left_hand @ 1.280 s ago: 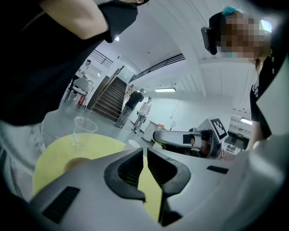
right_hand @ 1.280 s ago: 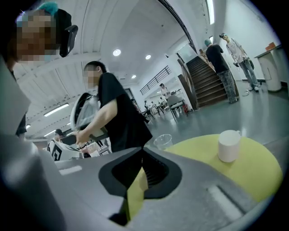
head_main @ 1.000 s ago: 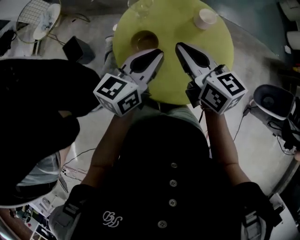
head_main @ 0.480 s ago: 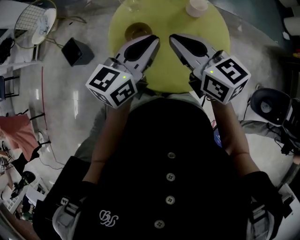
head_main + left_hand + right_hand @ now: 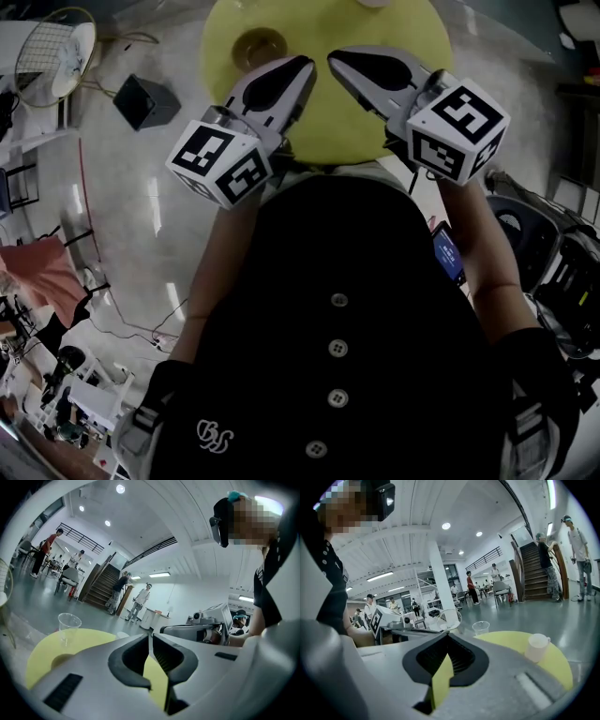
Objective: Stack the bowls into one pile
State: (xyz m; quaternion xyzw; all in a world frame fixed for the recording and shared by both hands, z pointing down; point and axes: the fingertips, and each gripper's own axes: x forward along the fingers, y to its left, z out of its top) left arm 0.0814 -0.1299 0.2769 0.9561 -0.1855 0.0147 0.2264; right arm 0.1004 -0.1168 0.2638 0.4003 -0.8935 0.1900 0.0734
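A round yellow table (image 5: 342, 122) on a grey hall floor (image 5: 141, 206) fills the head view's top. Our left gripper (image 5: 307, 63) and right gripper (image 5: 332, 56) hover pressed together, empty. An olive-brown bowl (image 5: 258, 45) sits upper left; we should probably spread the jaws before reaching its rim.

Yellow table (image 5: 319, 28) cut off at top edge, bowl (image 5: 57, 659) partly behind left hand-held gripper (image 5: 150, 638)
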